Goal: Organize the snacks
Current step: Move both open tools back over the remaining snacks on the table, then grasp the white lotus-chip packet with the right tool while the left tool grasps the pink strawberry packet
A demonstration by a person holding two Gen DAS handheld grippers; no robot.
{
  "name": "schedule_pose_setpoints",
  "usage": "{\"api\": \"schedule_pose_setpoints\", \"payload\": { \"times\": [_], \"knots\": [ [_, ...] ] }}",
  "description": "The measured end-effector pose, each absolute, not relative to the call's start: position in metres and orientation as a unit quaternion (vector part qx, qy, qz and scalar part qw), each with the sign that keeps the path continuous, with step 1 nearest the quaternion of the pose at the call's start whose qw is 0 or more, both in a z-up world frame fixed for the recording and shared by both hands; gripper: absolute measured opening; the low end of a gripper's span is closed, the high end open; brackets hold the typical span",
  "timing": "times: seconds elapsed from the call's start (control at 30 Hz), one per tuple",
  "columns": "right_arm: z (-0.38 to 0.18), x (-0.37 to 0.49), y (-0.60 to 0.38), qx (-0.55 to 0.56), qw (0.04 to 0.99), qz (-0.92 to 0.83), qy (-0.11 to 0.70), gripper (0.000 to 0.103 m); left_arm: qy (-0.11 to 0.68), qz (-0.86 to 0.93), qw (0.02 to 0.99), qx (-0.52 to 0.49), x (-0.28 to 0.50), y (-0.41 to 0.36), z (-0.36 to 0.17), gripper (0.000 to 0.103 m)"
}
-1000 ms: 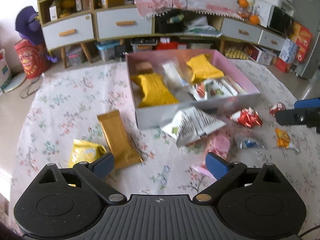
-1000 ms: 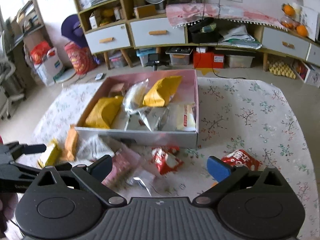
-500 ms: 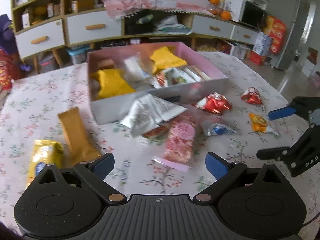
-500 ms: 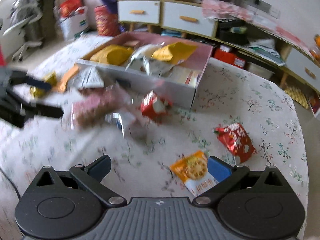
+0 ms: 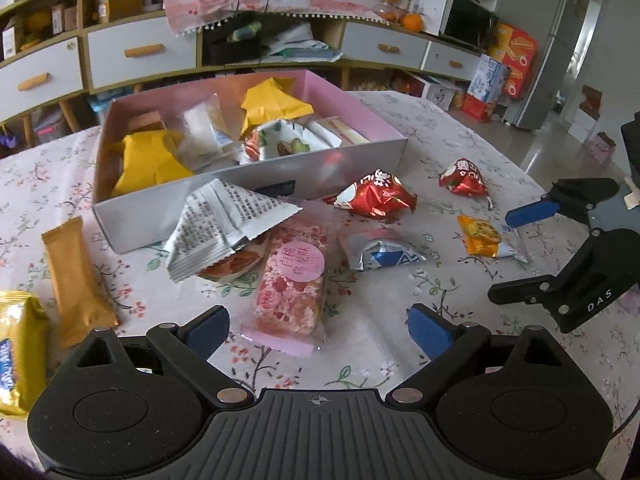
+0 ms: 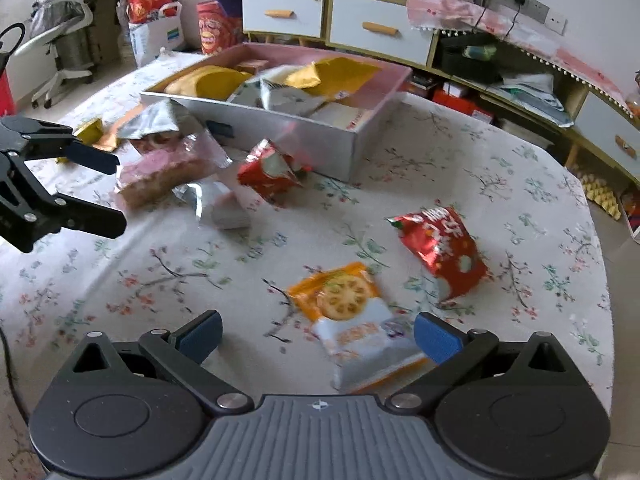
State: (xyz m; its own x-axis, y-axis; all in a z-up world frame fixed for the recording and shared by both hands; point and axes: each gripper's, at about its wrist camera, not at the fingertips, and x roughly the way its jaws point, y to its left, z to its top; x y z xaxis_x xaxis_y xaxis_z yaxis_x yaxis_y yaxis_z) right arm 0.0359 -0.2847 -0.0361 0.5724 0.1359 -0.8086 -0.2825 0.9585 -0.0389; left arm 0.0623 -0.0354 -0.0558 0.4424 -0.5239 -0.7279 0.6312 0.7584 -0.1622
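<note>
From the left wrist, left gripper [image 5: 318, 330] spread wide over pink nougat packet [image 5: 291, 280], yellow biscuit pack [image 5: 18, 350] visible only here; from the right wrist, right gripper [image 6: 318, 336] spread, straddling orange cracker packet [image 6: 356, 316], pink snack box [image 6: 348, 146] beyond.

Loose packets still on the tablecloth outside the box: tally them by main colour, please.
Red: 2
Pink: 1
Silver-blue: 1
Orange cracker: 1
White, printed: 1
Tan bar: 1
Yellow: 1
Partly hidden under the white one: 1
Total: 9
</note>
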Motion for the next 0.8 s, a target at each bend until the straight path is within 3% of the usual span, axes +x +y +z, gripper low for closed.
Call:
{"api": "schedule_pose_setpoints", "payload": {
  "times": [0.17, 0.47, 0.53, 0.73, 0.8],
  "knots": [
    [-0.04, 0.038, -0.299, -0.07, 0.881, 0.119, 0.453, 0.077, 0.407, -0.334, 0.848, 0.066, 0.068, -0.04, -0.058, 0.08],
    [-0.037, 0.04, -0.303, -0.057, 0.884, 0.131, 0.445, 0.057, 0.397, -0.322, 0.857, 0.065, 0.075, -0.044, -0.058, 0.062],
    [-0.036, 0.04, -0.302, -0.056, 0.884, 0.134, 0.444, 0.053, 0.395, -0.318, 0.859, 0.07, 0.076, -0.045, -0.058, 0.052],
    [-0.033, 0.04, -0.299, -0.054, 0.884, 0.145, 0.441, 0.031, 0.398, -0.303, 0.863, 0.07, 0.08, -0.046, -0.056, 0.036],
    [-0.032, 0.04, -0.296, -0.056, 0.883, 0.148, 0.441, 0.017, 0.401, -0.296, 0.864, 0.074, 0.08, -0.046, -0.056, 0.032]
  ]
}}
